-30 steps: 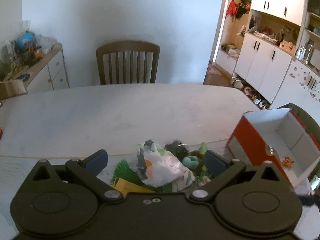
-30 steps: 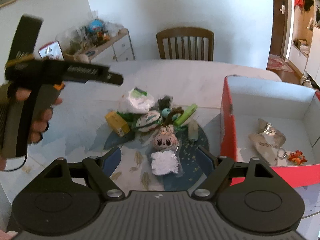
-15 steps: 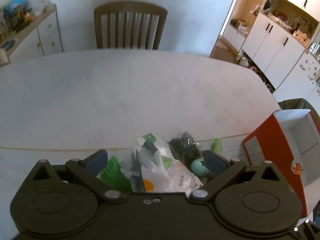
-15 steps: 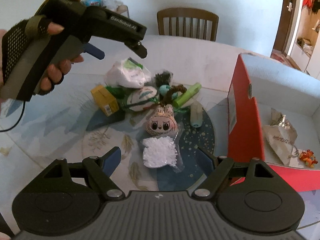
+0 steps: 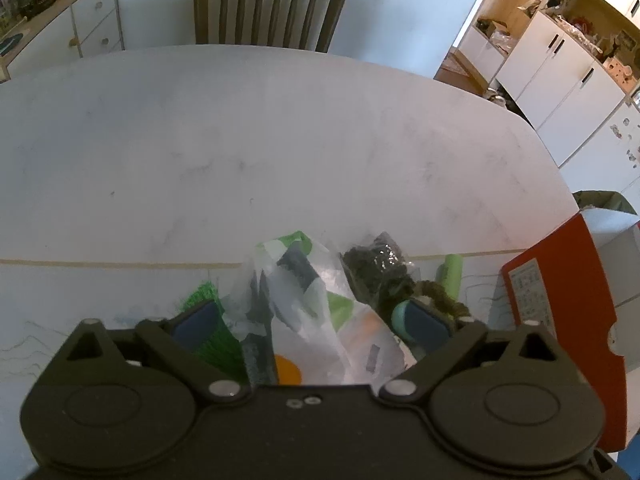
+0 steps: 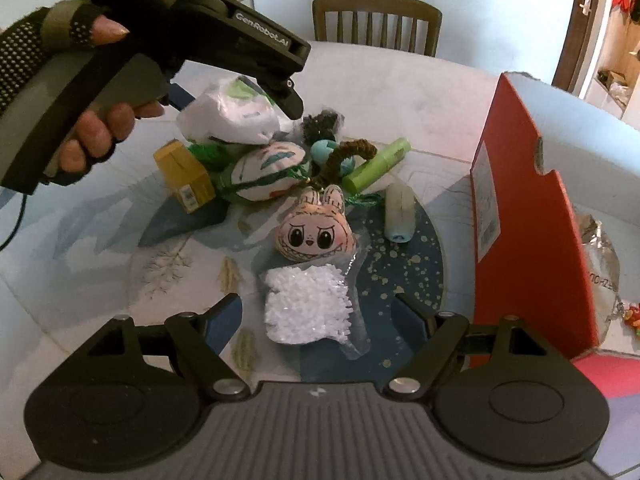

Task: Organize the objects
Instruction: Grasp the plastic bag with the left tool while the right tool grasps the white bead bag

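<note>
Left gripper (image 5: 312, 316) was spread wide around the white plastic bag (image 5: 316, 312) atop the pile, mid-tabletop, left of the red box (image 6: 520, 216). Bag looked light, crinkly, slippery; best pinched mid-bulge. Right gripper (image 6: 320, 316) hung spread, empty.

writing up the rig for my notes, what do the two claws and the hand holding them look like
Both claws are matte black with round pivot discs, silver screws and blue pads. The left claw has a pistol-style grey handle, white "GenRobot.AI" lettering on its black top and a black cable trailing from the grip. The hand on it wears a black mesh fingerless glove with an olive strap. The right claw has a ribbed grey body.
</note>
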The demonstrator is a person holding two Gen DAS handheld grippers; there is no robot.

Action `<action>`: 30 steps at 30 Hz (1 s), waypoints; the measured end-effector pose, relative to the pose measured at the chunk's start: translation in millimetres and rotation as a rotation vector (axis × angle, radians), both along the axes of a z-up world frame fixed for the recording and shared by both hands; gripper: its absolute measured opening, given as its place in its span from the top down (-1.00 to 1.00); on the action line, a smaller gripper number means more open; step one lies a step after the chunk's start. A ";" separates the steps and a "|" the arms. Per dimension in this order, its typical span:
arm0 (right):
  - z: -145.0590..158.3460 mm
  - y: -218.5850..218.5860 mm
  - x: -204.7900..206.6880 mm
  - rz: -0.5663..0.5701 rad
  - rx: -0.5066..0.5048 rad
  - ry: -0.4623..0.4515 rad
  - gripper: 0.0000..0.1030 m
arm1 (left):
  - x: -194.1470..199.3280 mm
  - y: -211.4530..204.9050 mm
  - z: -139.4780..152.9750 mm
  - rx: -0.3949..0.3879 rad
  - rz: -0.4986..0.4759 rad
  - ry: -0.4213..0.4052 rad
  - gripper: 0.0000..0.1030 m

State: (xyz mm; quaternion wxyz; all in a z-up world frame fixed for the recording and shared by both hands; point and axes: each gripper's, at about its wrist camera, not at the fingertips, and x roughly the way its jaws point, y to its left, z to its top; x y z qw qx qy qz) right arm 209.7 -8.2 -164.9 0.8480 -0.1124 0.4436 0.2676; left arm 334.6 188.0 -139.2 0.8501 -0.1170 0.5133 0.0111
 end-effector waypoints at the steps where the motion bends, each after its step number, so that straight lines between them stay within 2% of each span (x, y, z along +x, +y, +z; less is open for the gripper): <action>1: -2.1 0.5 0.6 0.003 -0.002 0.001 -0.59 | 1.1 -1.6 -1.1 -0.004 -0.001 0.003 -0.74; 7: -11.7 2.9 4.3 -0.001 0.000 0.014 -0.59 | 0.6 -3.8 -9.4 -0.011 0.003 0.012 -0.50; 16: -16.5 10.0 7.1 0.013 -0.024 -0.002 -0.57 | -3.6 -0.9 -10.4 -0.026 0.021 0.003 -0.25; 21: -15.8 13.5 4.2 0.029 -0.056 -0.010 -0.39 | -6.2 1.0 -6.0 -0.041 0.020 -0.010 0.02; 22: -15.7 14.9 2.9 0.036 -0.068 -0.018 -0.27 | -7.1 1.1 -5.2 -0.042 0.021 -0.012 0.04; 25: -14.7 16.5 0.3 0.049 -0.068 -0.016 -0.11 | -9.5 0.9 -3.6 -0.034 0.019 -0.016 0.20; 27: -13.5 16.5 -1.2 0.052 -0.068 -0.017 -0.06 | -11.7 1.5 -2.2 -0.034 0.024 -0.020 0.24; 29: -12.2 16.0 -2.6 0.056 -0.066 -0.017 0.11 | -14.6 1.8 -0.7 -0.037 0.030 -0.026 0.28; 30: -11.0 15.5 -3.4 0.059 -0.062 -0.016 0.12 | -16.2 1.5 0.9 -0.035 0.032 -0.032 0.29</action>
